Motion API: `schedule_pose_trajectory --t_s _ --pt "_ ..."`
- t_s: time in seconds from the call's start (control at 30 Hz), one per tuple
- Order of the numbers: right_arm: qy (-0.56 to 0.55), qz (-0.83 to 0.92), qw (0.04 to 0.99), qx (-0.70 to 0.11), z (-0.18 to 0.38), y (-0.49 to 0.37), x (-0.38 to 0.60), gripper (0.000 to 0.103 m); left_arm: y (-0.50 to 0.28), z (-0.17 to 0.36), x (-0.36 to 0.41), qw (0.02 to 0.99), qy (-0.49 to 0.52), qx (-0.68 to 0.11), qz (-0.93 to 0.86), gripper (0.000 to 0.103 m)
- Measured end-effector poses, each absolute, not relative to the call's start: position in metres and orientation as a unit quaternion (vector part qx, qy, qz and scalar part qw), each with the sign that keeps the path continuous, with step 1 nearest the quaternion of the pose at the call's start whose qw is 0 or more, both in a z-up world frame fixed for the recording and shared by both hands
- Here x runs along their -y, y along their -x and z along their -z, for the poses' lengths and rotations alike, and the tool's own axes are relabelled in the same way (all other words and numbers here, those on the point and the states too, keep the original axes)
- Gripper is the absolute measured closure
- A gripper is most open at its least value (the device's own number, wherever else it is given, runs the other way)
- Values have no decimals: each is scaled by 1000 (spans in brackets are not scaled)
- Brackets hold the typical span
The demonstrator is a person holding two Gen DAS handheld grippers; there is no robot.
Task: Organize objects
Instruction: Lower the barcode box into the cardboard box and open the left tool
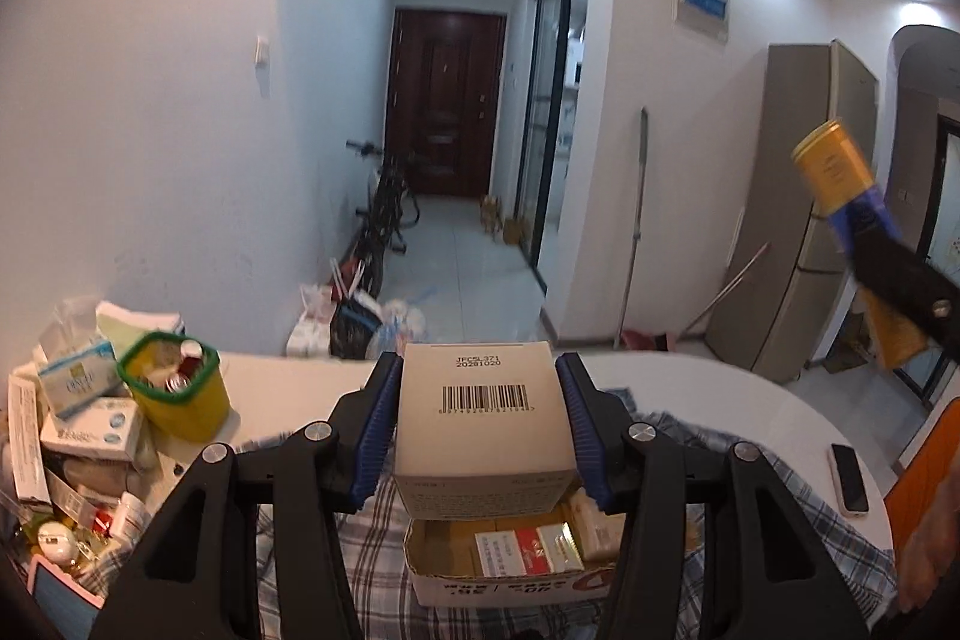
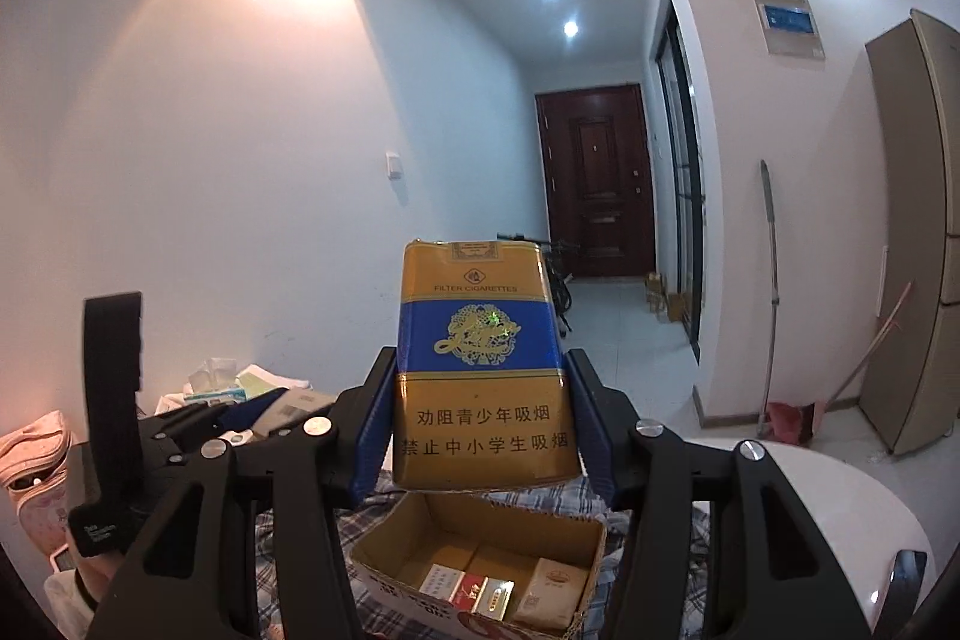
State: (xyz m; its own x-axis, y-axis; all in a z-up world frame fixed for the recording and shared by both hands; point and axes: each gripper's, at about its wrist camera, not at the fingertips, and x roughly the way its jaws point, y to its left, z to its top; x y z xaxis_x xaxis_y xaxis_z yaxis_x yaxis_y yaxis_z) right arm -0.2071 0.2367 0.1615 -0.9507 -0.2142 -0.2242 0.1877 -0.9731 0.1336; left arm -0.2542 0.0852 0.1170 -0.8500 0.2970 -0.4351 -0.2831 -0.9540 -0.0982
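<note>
My left gripper [image 1: 480,427] is shut on a white box with a barcode [image 1: 483,424], held above an open cardboard box [image 1: 510,583] that has cigarette packs inside. My right gripper [image 2: 483,421] is shut on a gold and blue cigarette pack [image 2: 480,370], upright over the same cardboard box [image 2: 384,535]. In the left wrist view that pack [image 1: 837,172] and the right gripper's finger show at the far right, raised. In the right wrist view the left gripper's black body [image 2: 114,400] stands at the left.
A yellow bin with a green rim [image 1: 174,388] and a heap of medicine boxes [image 1: 84,400] crowd the table's left. A phone [image 1: 849,478] lies on the white round table [image 1: 720,382]. A plaid cloth [image 1: 750,532] lies under the cardboard box. A fridge [image 1: 798,220] stands right.
</note>
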Motion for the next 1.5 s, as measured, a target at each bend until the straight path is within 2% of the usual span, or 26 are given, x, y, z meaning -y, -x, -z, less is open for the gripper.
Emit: schedule_pose_trajectory --t_s 0.13,0.27,0.63,0.87,1.0,1.5 --pt "-148 975 149 73 -156 217 -235 50 282 -90 -93 145 277 4 -950 49" --pt "-147 980 125 52 -151 223 -232 50 285 -64 -96 134 298 -5 -945 49" --pt "-259 958 92 82 -101 291 -255 50 296 -45 -108 146 319 -27 -936 49" --pt "-281 951 99 75 -92 303 -257 50 310 -30 -111 147 350 -33 -924 49" --pt "-266 962 63 14 -84 301 -245 50 313 -20 -118 151 369 -39 -916 49" --pt "-304 947 87 50 -74 313 -250 50 319 1 -128 145 383 -62 -910 49"
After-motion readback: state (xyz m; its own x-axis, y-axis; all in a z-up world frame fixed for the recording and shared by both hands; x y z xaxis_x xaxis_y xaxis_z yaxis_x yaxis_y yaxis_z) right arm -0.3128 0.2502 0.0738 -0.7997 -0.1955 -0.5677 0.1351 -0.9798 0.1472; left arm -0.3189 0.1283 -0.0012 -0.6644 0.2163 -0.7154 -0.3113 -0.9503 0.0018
